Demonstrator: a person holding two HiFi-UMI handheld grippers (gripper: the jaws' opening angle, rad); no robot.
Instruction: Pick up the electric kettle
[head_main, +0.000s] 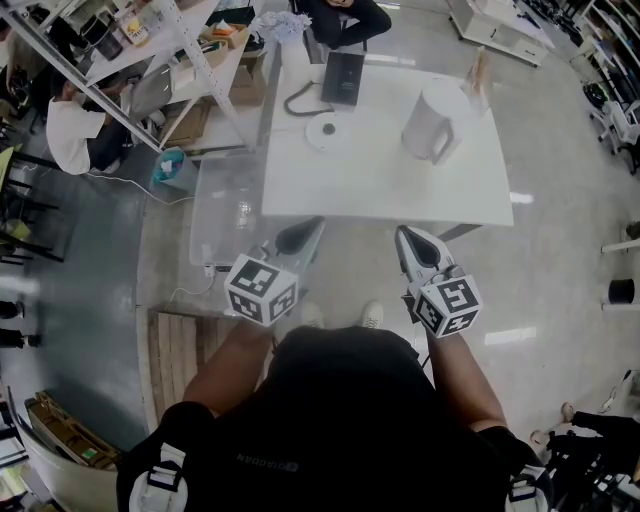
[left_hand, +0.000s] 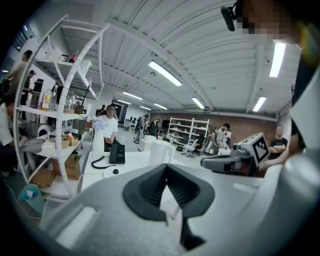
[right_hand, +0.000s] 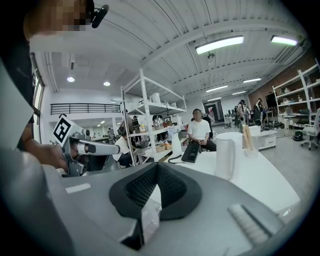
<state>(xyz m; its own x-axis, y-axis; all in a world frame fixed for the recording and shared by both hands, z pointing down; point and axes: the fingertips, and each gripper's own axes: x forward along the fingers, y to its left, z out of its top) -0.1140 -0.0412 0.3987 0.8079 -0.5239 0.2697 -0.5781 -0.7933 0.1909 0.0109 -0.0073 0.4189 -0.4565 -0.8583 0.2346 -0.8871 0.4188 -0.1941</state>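
No pickup is begun: the electric kettle (head_main: 430, 125) is seen upright, far right on the table (head_main: 380, 195), well apart from the 2 tongs, left gripper (head_main: 299, 237) and right gripper (head_main: 413, 242), both closed and empty.

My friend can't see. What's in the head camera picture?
A white electric kettle stands on a white table, beside a round base. Nearer, a person holds the left gripper and right gripper, both empty, short of it.

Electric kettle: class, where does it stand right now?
In the head view, the electric kettle stands on the right part of the white table, right of the round base.
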